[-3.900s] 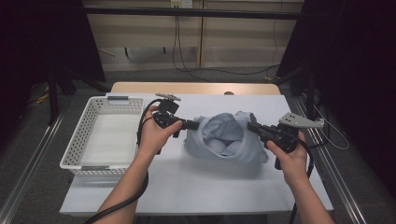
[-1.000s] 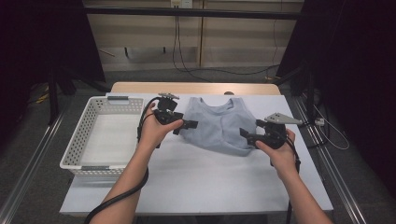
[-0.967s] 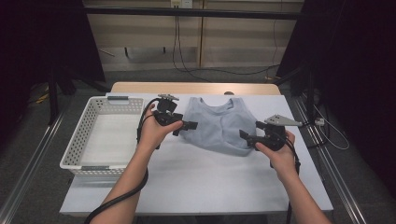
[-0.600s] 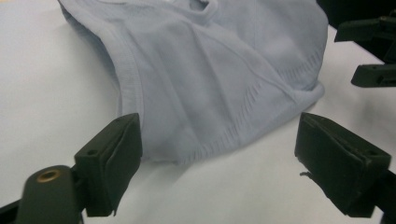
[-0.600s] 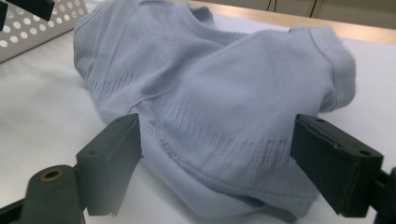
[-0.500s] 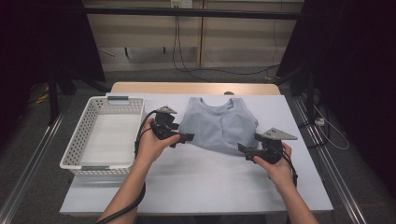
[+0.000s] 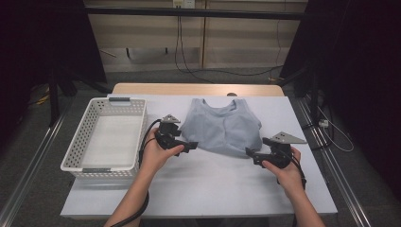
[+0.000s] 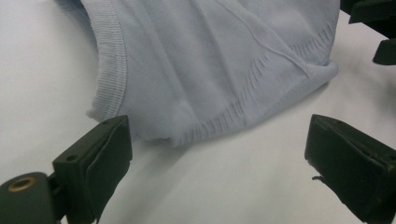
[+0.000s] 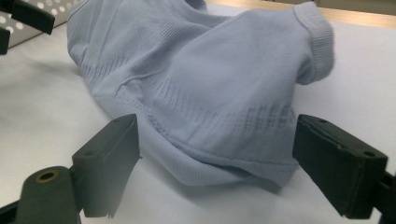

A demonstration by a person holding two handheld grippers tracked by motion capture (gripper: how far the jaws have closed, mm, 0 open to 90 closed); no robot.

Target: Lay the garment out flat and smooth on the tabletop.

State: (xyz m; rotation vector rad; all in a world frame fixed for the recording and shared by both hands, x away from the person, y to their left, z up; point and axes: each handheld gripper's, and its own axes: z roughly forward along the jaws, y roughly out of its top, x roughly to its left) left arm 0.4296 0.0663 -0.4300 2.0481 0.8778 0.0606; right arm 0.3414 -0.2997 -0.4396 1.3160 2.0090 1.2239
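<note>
A light blue sleeveless knit top (image 7: pixel 222 128) lies spread on the white table (image 7: pixel 203 189), neck toward the far side. My left gripper (image 7: pixel 193 145) sits at the top's near left hem corner. Its jaws have just been opening and stand wide, with the hem corner (image 8: pixel 187 135) lying loose between them in the left gripper view (image 8: pixel 219 170). My right gripper (image 7: pixel 249 154) is at the near right corner, open, and in the right gripper view (image 9: pixel 217 165) the hem (image 9: pixel 224 172) rests on the table between its jaws, unpressed.
A white perforated basket (image 7: pixel 78 153) stands at the table's left, close beside the left hand. A wooden strip (image 7: pixel 194 89) runs along the far edge. Cables lie on the floor beyond the table.
The top, held up bunched some seconds ago, has been spread and lowered flat. Both hands came down and toward the near edge, and the jaws have let go of the hem.
</note>
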